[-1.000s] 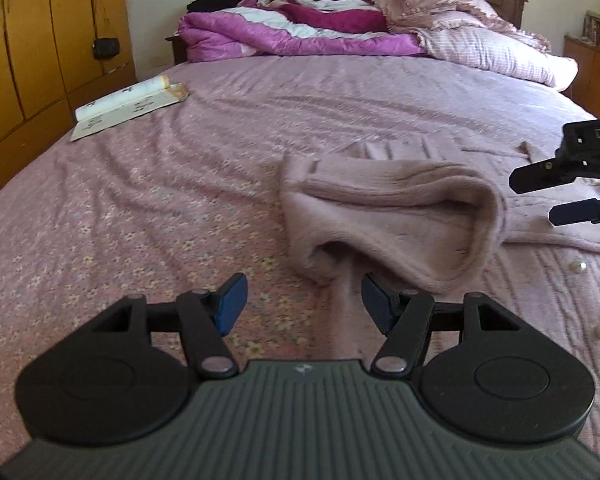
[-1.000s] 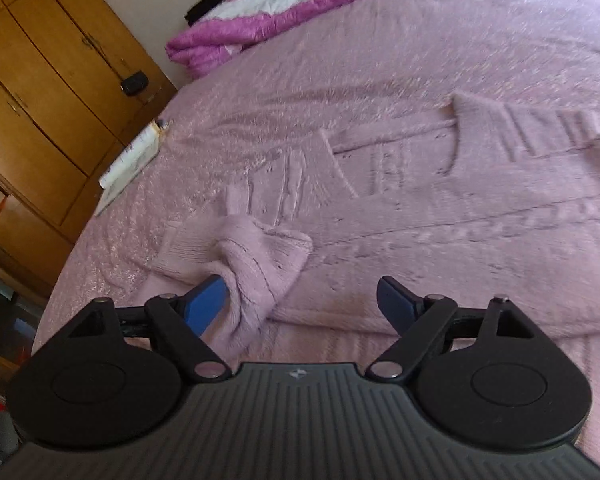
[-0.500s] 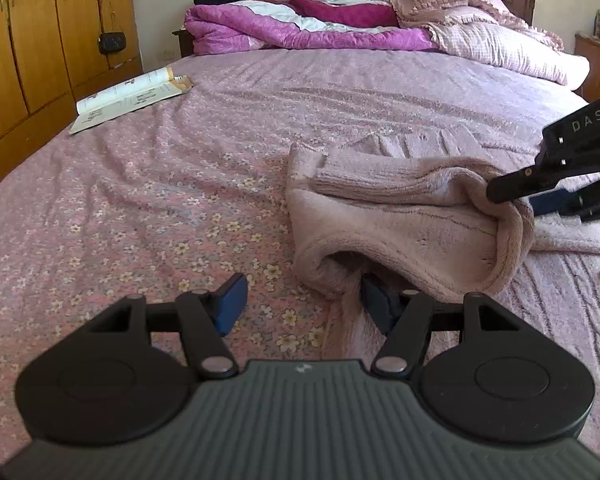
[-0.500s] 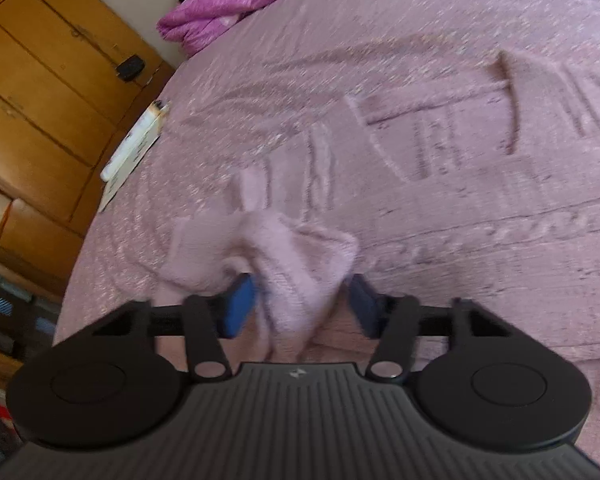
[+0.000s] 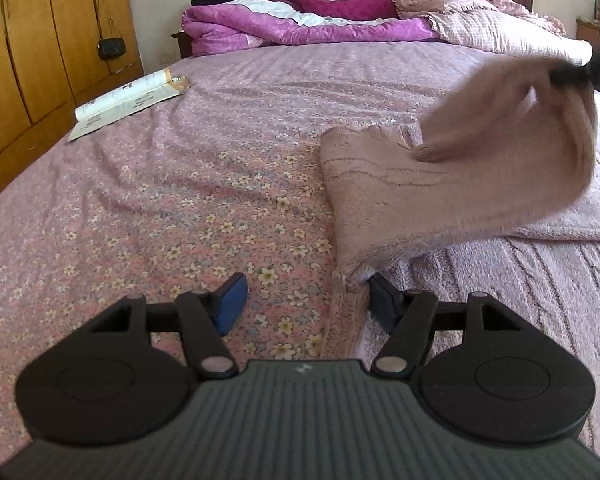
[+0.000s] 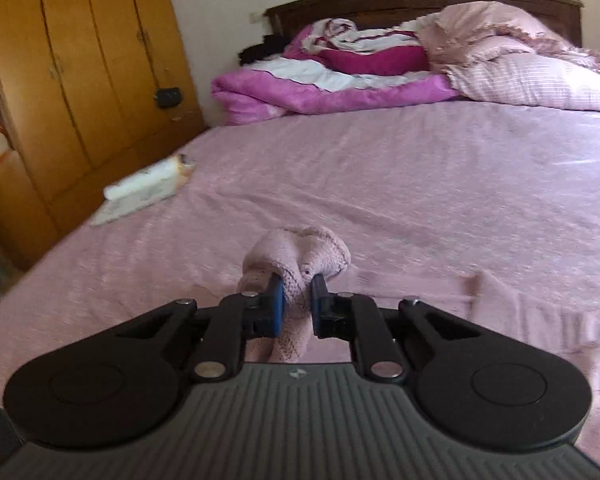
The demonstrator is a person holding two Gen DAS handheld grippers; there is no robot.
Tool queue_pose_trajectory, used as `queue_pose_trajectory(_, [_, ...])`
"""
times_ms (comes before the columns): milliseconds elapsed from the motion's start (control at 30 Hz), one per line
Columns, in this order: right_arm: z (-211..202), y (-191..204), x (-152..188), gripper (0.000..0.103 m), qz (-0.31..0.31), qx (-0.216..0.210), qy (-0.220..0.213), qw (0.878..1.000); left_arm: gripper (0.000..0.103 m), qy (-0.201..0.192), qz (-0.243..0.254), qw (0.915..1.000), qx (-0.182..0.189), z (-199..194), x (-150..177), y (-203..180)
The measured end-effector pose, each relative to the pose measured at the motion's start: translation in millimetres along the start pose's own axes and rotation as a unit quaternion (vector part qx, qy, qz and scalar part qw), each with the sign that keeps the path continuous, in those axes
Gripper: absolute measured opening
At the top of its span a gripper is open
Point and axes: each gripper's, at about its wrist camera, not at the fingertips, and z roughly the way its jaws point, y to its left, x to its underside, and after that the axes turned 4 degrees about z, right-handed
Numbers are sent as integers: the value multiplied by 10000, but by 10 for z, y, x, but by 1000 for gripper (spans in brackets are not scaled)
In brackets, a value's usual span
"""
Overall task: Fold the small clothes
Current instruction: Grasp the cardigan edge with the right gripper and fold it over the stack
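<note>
Right gripper (image 6: 296,300) just closed, pinching sleeve (image 6: 300,260) | left gripper (image 5: 304,300) apparently open

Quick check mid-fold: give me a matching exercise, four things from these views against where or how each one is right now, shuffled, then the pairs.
Things:
1. right gripper
2. left gripper
3. open book
4. magenta quilt

States:
A. heaped by the headboard
B. lying on the bedspread near the wardrobe side
C. shut on a bunched end of the pink sweater
D. jaws apart, low over the sweater's near edge

Pairs: 1-C, 2-D, 3-B, 4-A
</note>
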Motion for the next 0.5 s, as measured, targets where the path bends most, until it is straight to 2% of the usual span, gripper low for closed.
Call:
queue_pose_trajectory(167, [329,-252,362,16,-21,516,707,9962,68,10,0,10000,-15,16,3,-17])
queue_pose_trajectory(200, [418,-305,457,20,11,677,831,9942,68,10,1,10000,-17,16,5,-18])
queue_pose_trajectory(233, [467,-345,538,34,68,766,825,9936,68,6,9,10000,-20,15,8,-21])
queue_pose_trajectory(300, [448,-414,584,53,230,835,692,9938,68,1,20,10000,-23,24,13,-18])
queue_pose_trajectory(400, [356,-409,513,55,221,948,611,9934,68,-2,13,10000,-28,27,17,-16])
queue_pose_trajectory(500, [231,-215,405,56,-155,979,336,9945,69,-5,0,10000,-38,28,21,-20])
